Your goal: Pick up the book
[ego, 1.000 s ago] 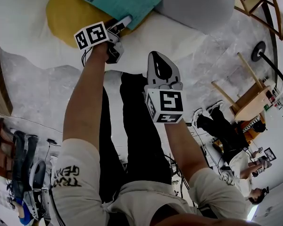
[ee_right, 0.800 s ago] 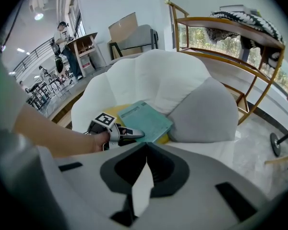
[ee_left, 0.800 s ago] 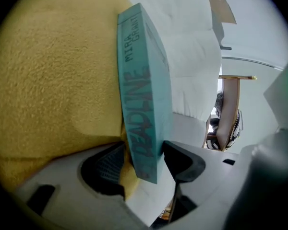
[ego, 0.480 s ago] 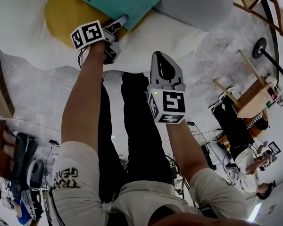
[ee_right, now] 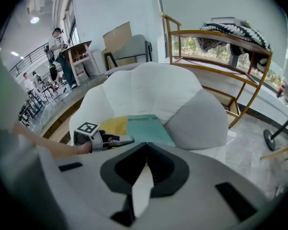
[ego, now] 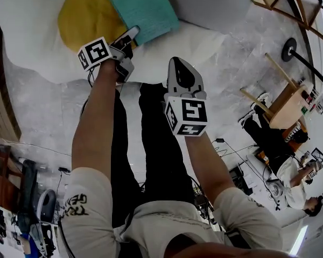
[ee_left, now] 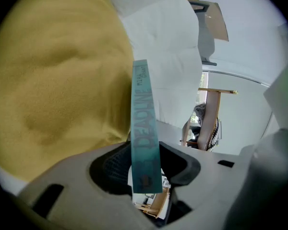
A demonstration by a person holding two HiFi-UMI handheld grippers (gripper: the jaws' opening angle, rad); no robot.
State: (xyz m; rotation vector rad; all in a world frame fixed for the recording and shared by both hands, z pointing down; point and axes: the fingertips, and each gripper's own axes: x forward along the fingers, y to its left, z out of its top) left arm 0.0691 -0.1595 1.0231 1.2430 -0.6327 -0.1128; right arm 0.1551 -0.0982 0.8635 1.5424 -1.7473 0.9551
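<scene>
1. White armchair (ego: 27, 42): carries the yellow cushion (ego: 86, 20), which I take as my landmark.
2. Teal book (ego: 142, 9): overlaps the cushion's right side, with its long axis running away from me.
3. Left gripper (ego: 130, 34): the nearer hand. Its jaws are closing on the book's near corner, with the spine between them.
4. Right gripper (ego: 178, 69): right of the cushion and nearer me, jaws together, empty.

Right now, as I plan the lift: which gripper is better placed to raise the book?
Left. The left gripper has its jaws closing with the edge of the book between them. The right gripper hangs apart from it above the person's legs, jaws together and empty.
</scene>
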